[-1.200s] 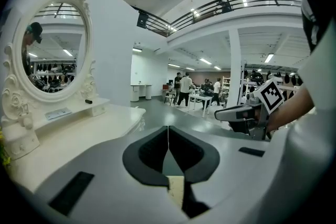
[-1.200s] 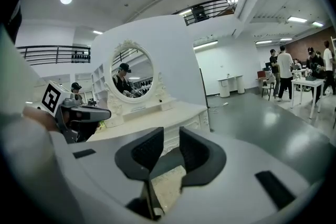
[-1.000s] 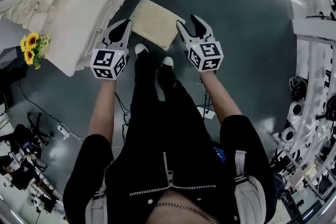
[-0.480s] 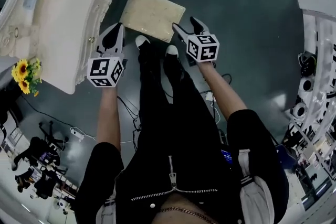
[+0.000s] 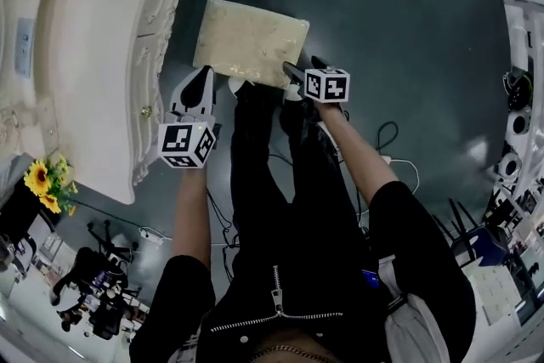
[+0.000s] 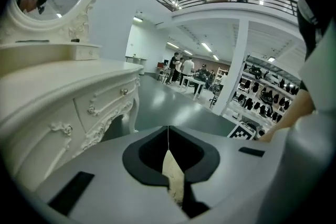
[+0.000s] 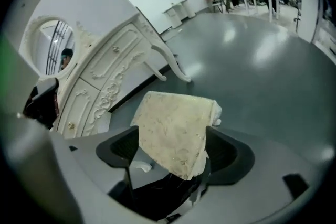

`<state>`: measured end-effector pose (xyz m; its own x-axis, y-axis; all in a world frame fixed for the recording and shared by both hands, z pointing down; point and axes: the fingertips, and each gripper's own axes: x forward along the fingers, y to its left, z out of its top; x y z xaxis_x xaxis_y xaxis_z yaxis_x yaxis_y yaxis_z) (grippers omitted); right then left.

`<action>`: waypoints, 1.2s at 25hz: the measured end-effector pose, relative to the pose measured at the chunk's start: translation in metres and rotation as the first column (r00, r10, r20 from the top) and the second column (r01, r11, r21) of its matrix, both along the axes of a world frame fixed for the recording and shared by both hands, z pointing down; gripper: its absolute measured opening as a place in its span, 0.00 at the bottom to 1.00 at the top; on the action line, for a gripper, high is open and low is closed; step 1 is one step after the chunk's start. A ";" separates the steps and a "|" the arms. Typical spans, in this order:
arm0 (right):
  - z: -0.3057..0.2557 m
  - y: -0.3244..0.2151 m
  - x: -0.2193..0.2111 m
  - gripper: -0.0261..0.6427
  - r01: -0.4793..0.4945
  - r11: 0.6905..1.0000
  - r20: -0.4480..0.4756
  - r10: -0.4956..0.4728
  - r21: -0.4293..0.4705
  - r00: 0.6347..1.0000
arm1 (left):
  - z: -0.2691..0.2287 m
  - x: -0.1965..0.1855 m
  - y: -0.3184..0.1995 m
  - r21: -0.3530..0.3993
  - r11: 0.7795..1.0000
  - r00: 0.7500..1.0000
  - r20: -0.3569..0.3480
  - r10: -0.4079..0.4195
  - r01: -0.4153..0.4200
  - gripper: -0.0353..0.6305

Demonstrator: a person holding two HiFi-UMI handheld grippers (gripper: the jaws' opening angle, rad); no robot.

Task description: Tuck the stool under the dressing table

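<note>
since the stool (image 5: 251,38) sits outside the table (image 5: 93,55), tucking remains. right gripper (image 5: 299,68) is opening round its corner; left gripper (image 5: 202,79) clenched, empty.

Black jacket (image 5: 174,302) with silver zips, black trousers (image 5: 263,183), white-toed shoes (image 5: 237,84)

Stool (image 5: 251,42) stands right of dressing table (image 5: 93,55), seemingly apart.

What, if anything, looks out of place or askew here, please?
Only the stool: it stands out on the open floor beside the dressing table, not tucked under it. Nothing looks spilled or damaged.
</note>
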<state>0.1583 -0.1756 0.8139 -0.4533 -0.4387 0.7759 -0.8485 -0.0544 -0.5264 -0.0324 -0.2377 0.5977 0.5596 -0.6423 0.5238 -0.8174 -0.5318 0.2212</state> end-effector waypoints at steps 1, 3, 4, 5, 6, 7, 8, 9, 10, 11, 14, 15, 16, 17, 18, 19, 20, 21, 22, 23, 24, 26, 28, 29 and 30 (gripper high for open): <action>0.016 0.000 0.003 0.62 -0.029 0.999 0.017 0.030 -0.031 0.999 | 0.011 0.004 -0.002 -0.008 1.000 1.000 0.000 0.005 -0.005 0.09; 0.044 -0.002 0.008 0.62 -0.076 0.995 0.056 0.080 -0.072 0.995 | 0.031 0.010 -0.005 -0.021 1.000 1.000 0.010 0.020 -0.020 0.09; 0.055 -0.003 0.007 0.62 -0.100 0.991 0.078 0.107 -0.089 0.991 | 0.040 0.011 -0.005 -0.027 0.999 0.999 0.020 0.030 -0.029 0.09; 0.066 -0.002 0.005 0.63 -0.124 0.987 0.100 0.135 -0.106 0.986 | 0.048 0.009 -0.004 -0.034 0.999 0.999 0.030 0.038 -0.037 0.09; 0.076 -0.001 0.003 0.64 -0.148 0.981 0.118 0.163 -0.123 0.980 | 0.056 0.007 -0.004 -0.040 0.998 0.998 0.034 0.043 -0.042 0.09; 0.086 -0.001 0.002 0.65 -0.170 0.976 0.132 0.188 -0.136 0.973 | 0.064 0.006 -0.004 -0.045 0.998 0.998 0.033 0.044 -0.043 0.09; 0.095 0.000 0.002 0.66 -0.189 0.971 0.143 0.210 -0.149 0.967 | 0.070 0.004 -0.004 -0.050 0.998 0.999 0.029 0.042 -0.041 0.09; 0.103 0.002 0.002 0.67 -0.204 0.965 0.154 0.229 -0.163 0.961 | 0.076 0.003 -0.003 -0.055 0.998 0.999 0.025 0.039 -0.038 0.09; 0.111 0.003 0.001 0.68 -0.217 0.960 0.166 0.247 -0.178 0.955 | 0.082 0.001 -0.002 -0.059 0.998 0.999 0.025 0.036 -0.035 0.09; 0.118 0.004 0.000 0.68 -0.228 0.955 0.180 0.263 -0.191 0.948 | 0.087 -0.001 -0.001 -0.062 0.998 0.999 0.028 0.034 -0.033 0.09; 0.136 -0.001 -0.004 0.71 -0.257 0.942 0.199 0.300 -0.215 0.933 | 0.102 -0.007 -0.006 -0.058 0.998 0.998 0.042 0.043 -0.040 0.09; 0.140 -0.001 -0.005 0.71 -0.256 0.942 0.199 0.300 -0.220 0.933 | 0.105 -0.009 -0.008 -0.056 0.998 0.998 0.041 0.042 -0.039 0.09; 0.144 -0.001 -0.007 0.71 -0.252 0.942 0.203 0.297 -0.222 0.933 | 0.107 -0.011 -0.009 -0.056 0.998 0.999 0.037 0.037 -0.035 0.09; 0.146 -0.001 -0.009 0.71 -0.249 0.943 0.216 0.296 -0.220 0.931 | 0.109 -0.013 -0.010 -0.056 0.998 0.999 0.033 0.029 -0.027 0.09; 0.146 -0.002 -0.011 0.66 -0.249 0.944 0.234 0.297 -0.215 0.926 | 0.111 -0.015 -0.012 -0.055 0.998 0.999 0.031 0.021 -0.019 0.09; 0.146 -0.004 -0.013 0.65 -0.250 0.945 0.250 0.299 -0.210 0.921 | 0.113 -0.018 -0.013 -0.054 0.998 0.999 0.032 0.014 -0.012 0.09; 0.146 -0.005 -0.014 0.65 -0.250 0.946 0.261 0.299 -0.206 0.918 | 0.114 -0.020 -0.013 -0.054 0.999 0.999 0.032 0.010 -0.008 0.09; 0.146 -0.005 -0.014 0.65 -0.245 0.947 0.267 0.296 -0.207 0.917 | 0.115 -0.022 -0.012 -0.055 0.998 0.999 0.033 0.010 -0.009 0.09; 0.146 -0.005 -0.014 0.64 -0.238 0.947 0.269 0.292 -0.213 0.918 | 0.116 -0.022 -0.010 -0.057 0.998 0.999 0.032 0.014 -0.012 0.09; 0.145 -0.004 -0.013 0.64 -0.231 0.947 0.269 0.287 -0.221 0.919 | 0.116 -0.022 -0.009 -0.058 0.998 0.999 0.030 0.019 -0.017 0.09; 0.145 -0.004 -0.012 0.64 -0.225 0.947 0.269 0.283 -0.229 0.921 | 0.116 -0.022 -0.007 -0.059 0.998 0.999 0.029 0.022 -0.020 0.09; 0.144 -0.004 -0.012 0.64 -0.221 0.946 0.267 0.282 -0.236 0.921 | 0.116 -0.025 -0.005 -0.060 0.998 0.999 0.029 0.024 -0.022 0.09; 0.145 -0.004 -0.015 0.64 -0.225 0.946 0.269 0.285 -0.232 0.920 | 0.117 -0.029 -0.004 -0.060 0.998 0.999 0.034 0.026 -0.024 0.09; 0.145 -0.006 -0.017 0.64 -0.224 0.947 0.273 0.283 -0.229 0.919 | 0.117 -0.031 -0.004 -0.058 0.998 0.999 0.036 0.027 -0.025 0.09; 0.145 -0.008 -0.020 0.64 -0.219 0.949 0.278 0.279 -0.228 0.919 | 0.118 -0.032 -0.004 -0.057 0.998 0.999 0.038 0.026 -0.024 0.09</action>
<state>0.1386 -0.1836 0.9584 -0.5744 -0.4276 0.6980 -0.5955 -0.3668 -0.7147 -0.0642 -0.2421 0.7157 0.5537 -0.5973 0.5802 -0.8126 -0.5398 0.2198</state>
